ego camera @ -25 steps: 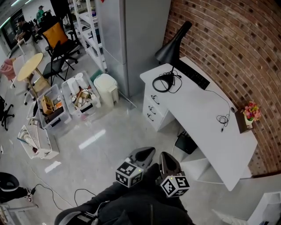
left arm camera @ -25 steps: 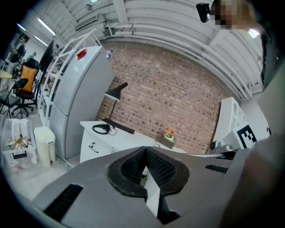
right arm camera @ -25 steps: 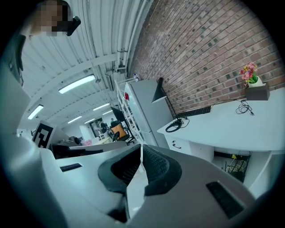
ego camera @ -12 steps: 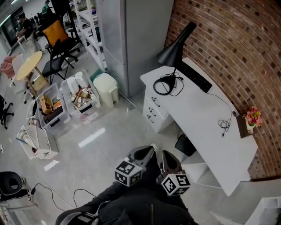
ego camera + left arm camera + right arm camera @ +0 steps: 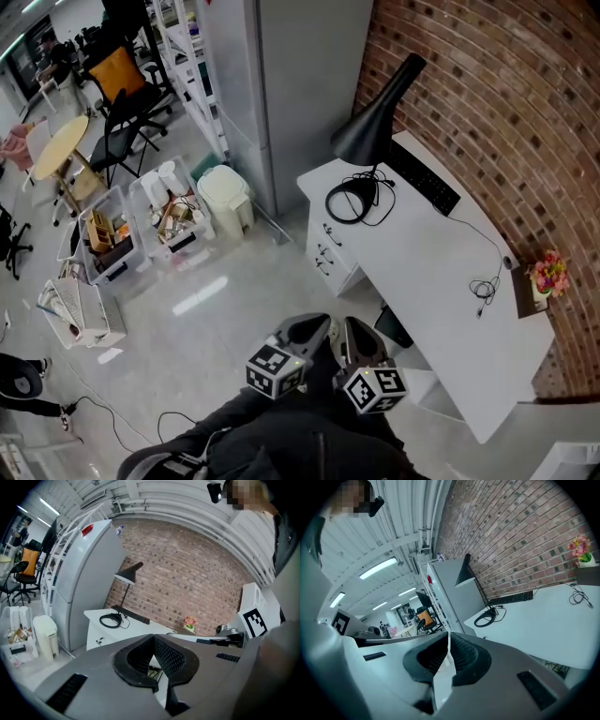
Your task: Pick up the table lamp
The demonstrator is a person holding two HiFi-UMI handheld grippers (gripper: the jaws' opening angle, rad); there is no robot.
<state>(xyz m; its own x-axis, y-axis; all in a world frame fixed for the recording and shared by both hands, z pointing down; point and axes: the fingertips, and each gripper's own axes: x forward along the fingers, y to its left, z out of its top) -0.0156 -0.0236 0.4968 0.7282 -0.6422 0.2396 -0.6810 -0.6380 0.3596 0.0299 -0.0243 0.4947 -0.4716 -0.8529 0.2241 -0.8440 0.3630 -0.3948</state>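
Well, the left gripper (image 5: 312, 325) and right gripper (image 5: 360, 334) are both pinched shut and empty, well short of the white desk (image 5: 441, 281). The table lamp (image 5: 367, 136) stands at their one o'clock, on the desk's far corner. It looks light but top-heavy, with its cord trailing; I'd clamp the stiff, thin stem.

The left gripper (image 5: 151, 639), jaws together and empty, faces a far white desk (image 5: 140, 626) bearing the black table lamp (image 5: 127, 581).
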